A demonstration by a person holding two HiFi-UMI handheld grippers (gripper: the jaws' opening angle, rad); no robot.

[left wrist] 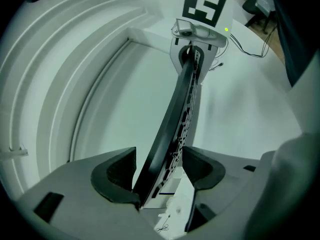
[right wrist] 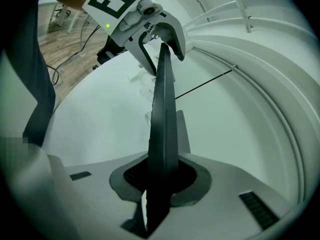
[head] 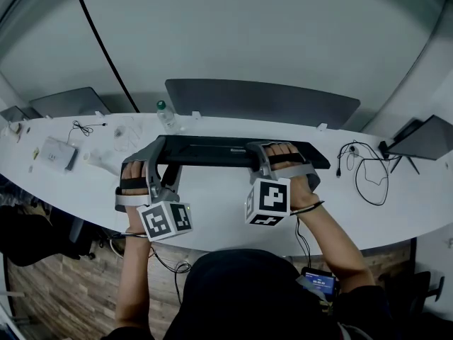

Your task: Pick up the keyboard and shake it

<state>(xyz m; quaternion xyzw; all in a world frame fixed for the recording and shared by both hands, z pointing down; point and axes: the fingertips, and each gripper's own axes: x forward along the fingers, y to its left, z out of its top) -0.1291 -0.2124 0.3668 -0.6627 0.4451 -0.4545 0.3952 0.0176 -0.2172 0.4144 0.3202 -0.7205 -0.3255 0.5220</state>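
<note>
The black keyboard (head: 233, 151) hangs between the two grippers, just past the centre of the white desk (head: 212, 211) toward 12 o'clock. It appears to be clear of the desk and turned partly on edge.

The right gripper (head: 262, 158) is clamped tight on it a little to the 3 o'clock side of its middle, and its own view shows both pads pressed flat against the slab (right wrist: 162, 114). The left gripper (head: 161, 156), at the 9 o'clock end, has its jaws standing wide. In its view the keyboard (left wrist: 175, 119) leans slantwise through the gap, with open space beside the 9 o'clock pad, so it is cradled rather than pinched.

That loose end is the main risk. If shaking starts like this, the 9 o'clock end would likely rattle or slide out. The whole weight would then fall on the single right-hand pinch, which could pivot and let the keyboard drop onto the desk. A wide swing might also clip the water bottle (head: 165, 113) at 11 o'clock.

The person's head hides the near desk edge at 6 o'clock. The right hand covers the keyboard between the gripper and the 3 o'clock end. It is unclear whether a cable trails from the keyboard, or how firmly it rests against the left gripper's 3 o'clock pad.
</note>
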